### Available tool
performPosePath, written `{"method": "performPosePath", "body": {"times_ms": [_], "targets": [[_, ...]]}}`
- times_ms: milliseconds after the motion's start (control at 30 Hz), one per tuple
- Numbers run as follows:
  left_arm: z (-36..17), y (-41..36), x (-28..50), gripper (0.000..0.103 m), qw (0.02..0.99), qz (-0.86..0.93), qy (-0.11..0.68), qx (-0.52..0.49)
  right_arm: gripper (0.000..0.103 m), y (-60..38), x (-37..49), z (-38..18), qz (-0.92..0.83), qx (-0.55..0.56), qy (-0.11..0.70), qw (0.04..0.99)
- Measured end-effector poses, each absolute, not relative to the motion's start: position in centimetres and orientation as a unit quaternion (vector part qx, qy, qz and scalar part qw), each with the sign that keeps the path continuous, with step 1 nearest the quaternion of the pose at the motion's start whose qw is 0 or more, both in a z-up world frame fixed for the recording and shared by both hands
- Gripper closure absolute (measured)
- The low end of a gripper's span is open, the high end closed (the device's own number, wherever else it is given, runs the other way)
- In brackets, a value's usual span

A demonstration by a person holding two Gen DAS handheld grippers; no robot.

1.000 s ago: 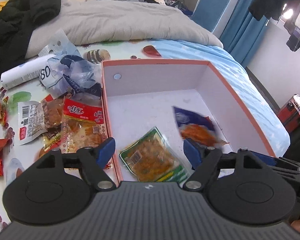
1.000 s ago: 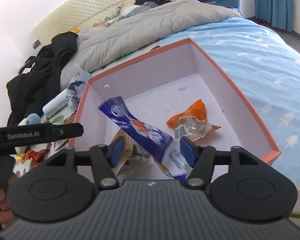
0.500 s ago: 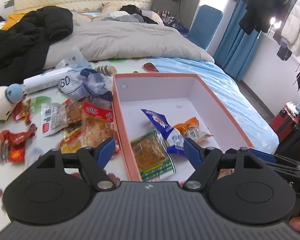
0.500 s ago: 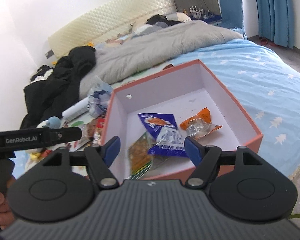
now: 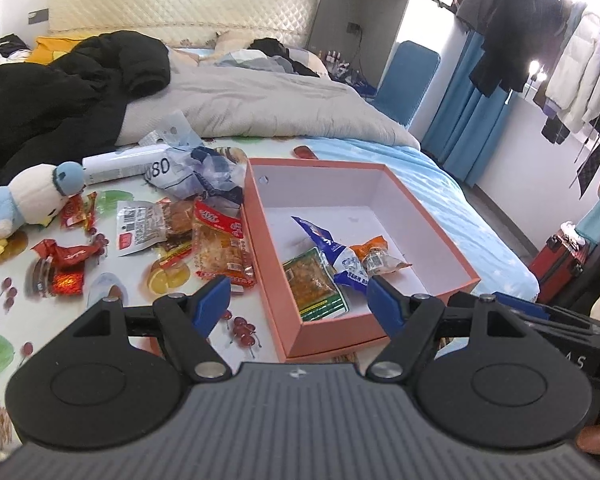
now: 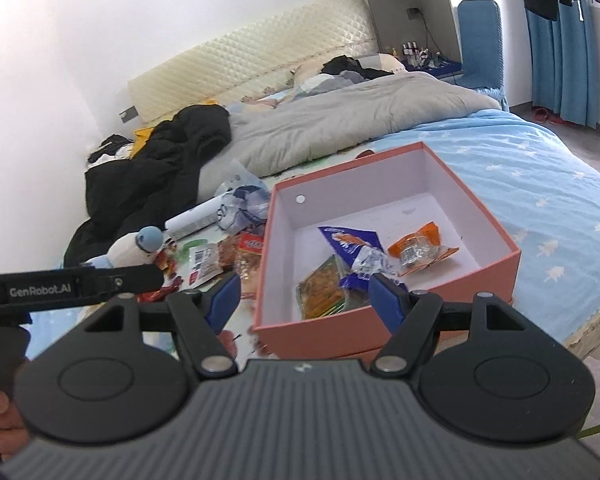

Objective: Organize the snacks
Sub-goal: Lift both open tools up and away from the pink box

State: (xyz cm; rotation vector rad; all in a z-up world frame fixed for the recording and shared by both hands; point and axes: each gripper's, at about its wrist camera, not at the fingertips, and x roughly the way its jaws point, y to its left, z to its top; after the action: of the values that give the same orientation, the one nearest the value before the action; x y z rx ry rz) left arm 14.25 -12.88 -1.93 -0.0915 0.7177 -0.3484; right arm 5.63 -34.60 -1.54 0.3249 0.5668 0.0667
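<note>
The blue packet that hung between the right tongs a second ago now lies in the orange box, its tail draped over the green packet and its side touching the orange packet. The right tongs' jaws have just been opening; they now stand spread with nothing between them, and both tools have pulled back and up from the box. The left tongs are spread and empty too.

So three snacks are in the box, bunched toward its near left part, while most of the snacks are outside it. Just beside its left wall lie a clear packet with a red label and a barcode packet, overlapping; further left are small red wrappers, then a plush toy, a white tube and crumpled plastic (none of them obviously snacks).

The risks I would judge likely: the overlapping packets could come up together, or one slide free mid-carry, since the film looks slick. The small red wrappers lie flat on the soft printed sheet, so the tongs could pinch cloth along with them. A low carry could catch the box's left wall and shove it toward the bed's edge, which is near its right side. The printed fruit on the sheet may also be mistaken for snacks.
</note>
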Motion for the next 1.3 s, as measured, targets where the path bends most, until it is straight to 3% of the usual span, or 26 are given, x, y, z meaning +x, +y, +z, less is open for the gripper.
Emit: {"method": "performPosePath", "body": {"times_ms": [800,1300], "targets": [[-2.5,-1.6,6.1,0.024,0.933,-0.054,0.342,-0.096,0.03,-25.1,3.2,-1.9,0.137,0.134,0.273,0.943],[-6.6,1.3,10.3,0.024,0.92,-0.012,0.375,-0.117,0.03,-23.7,5.8,-5.5,0.14,0.149,0.318,0.926]]}}
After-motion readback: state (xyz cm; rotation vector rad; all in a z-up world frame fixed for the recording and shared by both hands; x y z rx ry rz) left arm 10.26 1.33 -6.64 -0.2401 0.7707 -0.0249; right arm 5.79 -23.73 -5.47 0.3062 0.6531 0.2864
